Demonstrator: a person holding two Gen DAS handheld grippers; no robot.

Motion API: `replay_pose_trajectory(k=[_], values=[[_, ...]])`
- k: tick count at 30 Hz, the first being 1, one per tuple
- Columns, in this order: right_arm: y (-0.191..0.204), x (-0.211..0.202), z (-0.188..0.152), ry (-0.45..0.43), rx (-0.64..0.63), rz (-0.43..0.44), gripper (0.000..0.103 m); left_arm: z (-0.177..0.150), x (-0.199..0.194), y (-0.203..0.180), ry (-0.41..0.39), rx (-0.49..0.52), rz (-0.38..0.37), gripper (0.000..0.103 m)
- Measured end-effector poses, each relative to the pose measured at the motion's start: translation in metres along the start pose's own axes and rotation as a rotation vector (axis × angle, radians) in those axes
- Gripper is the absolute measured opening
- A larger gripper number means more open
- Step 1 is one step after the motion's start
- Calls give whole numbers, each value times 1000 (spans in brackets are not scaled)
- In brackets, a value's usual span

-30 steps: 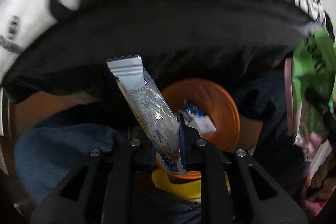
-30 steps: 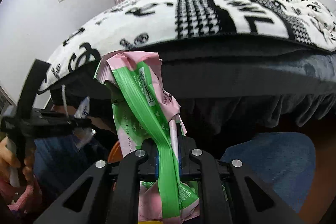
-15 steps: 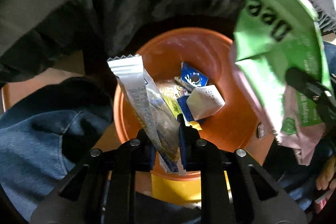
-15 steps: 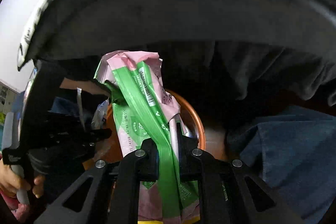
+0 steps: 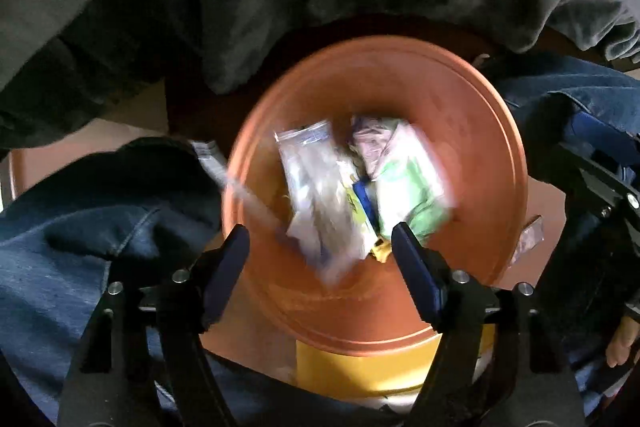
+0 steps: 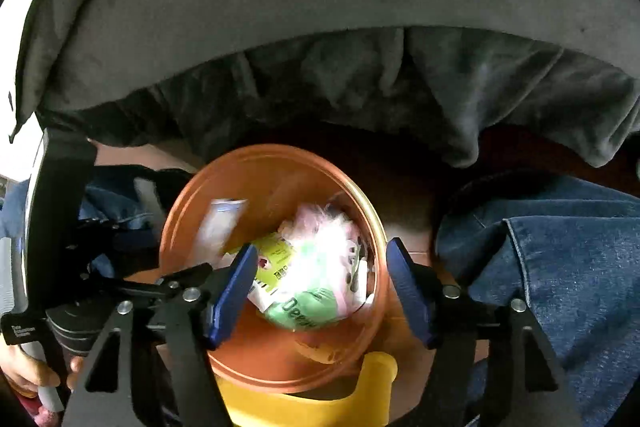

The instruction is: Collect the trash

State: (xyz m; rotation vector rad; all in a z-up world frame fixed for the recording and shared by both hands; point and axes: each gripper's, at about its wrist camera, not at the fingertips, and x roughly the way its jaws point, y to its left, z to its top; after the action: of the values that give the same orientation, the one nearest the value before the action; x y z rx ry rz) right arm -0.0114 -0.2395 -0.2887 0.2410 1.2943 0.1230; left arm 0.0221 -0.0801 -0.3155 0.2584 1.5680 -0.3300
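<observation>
Both grippers release over the orange bin (image 5: 496, 147). The left gripper (image 5: 320, 247), clamped on the silver sachet (image 5: 308, 187) half a second ago, now has its jaws opening, nothing pressed between them; the sachet is blurred, inside the bin toward its left wall. The right gripper (image 6: 320, 267) likewise lets go, jaws opening; the green-and-pink wrapper (image 6: 316, 279) lies in the bin near its right wall, among other packets. A yellow part (image 6: 320, 407) adjoins the bin's near rim. Denim-clad legs (image 5: 80, 227) flank the bin. Beyond, a dark bedcover (image 6: 320, 67) overhangs the far rim.
</observation>
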Motion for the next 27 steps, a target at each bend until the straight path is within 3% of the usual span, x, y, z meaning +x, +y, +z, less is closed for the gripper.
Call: replay_pose_trajectory(k=[3, 11, 18, 24, 27], values=[[-2, -3, 1, 2, 6, 1, 70, -1, -3, 4, -5, -21, -2, 77], [8, -5, 5, 4, -8, -10, 71, -13, -4, 5, -18, -54, -19, 77], [9, -26, 4, -36, -22, -21, 72, -13, -26, 6, -60, -72, -28, 77], [13, -76, 15, -163, -47, -44, 76, -18, -81, 0, -216, -58, -6, 77], [20, -114, 24, -269, -77, -66, 78, -18, -120, 0, -323, -65, 12, 80]])
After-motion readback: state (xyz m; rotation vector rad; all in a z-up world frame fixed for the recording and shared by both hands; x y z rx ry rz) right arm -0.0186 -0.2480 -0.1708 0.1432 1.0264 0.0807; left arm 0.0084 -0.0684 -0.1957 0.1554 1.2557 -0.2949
